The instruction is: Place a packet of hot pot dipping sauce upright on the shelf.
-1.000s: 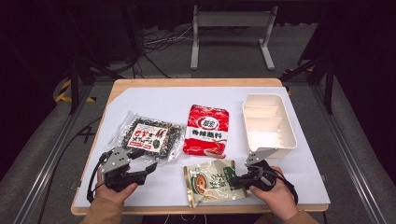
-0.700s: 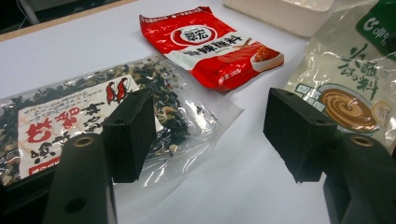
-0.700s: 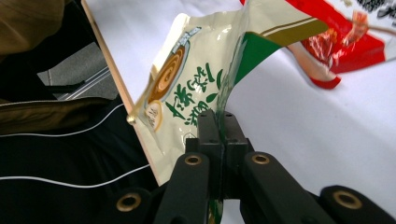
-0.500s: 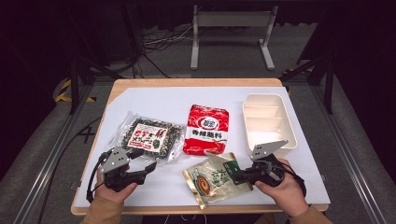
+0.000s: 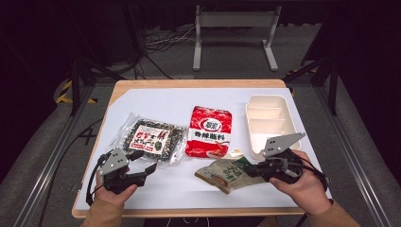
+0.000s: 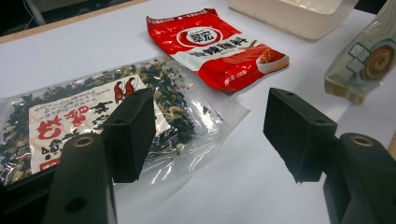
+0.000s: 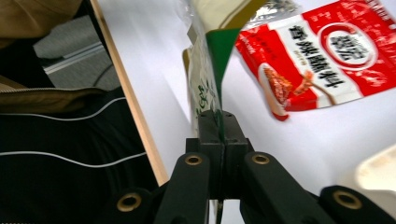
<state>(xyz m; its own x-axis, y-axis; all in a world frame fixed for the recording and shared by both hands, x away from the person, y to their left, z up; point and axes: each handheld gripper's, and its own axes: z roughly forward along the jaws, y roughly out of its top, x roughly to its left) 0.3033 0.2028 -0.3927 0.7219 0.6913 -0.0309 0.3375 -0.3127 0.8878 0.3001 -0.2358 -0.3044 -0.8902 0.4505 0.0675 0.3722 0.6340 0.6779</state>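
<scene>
We read 香辣蘸料 and a "100g" mark on the red packet (image 6: 219, 49); the seaweed bag (image 6: 88, 119) bears red characters too blurred to make out.

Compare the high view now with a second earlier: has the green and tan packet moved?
Yes. The right tool has lifted the green and tan packet by its right end, so that end now sits nearer the white tray.

sleeves (image 5: 106, 215): tan | right gripper (image 5: 249, 169): black, grey plate | left gripper (image 5: 143, 164): black, brass screws
</scene>
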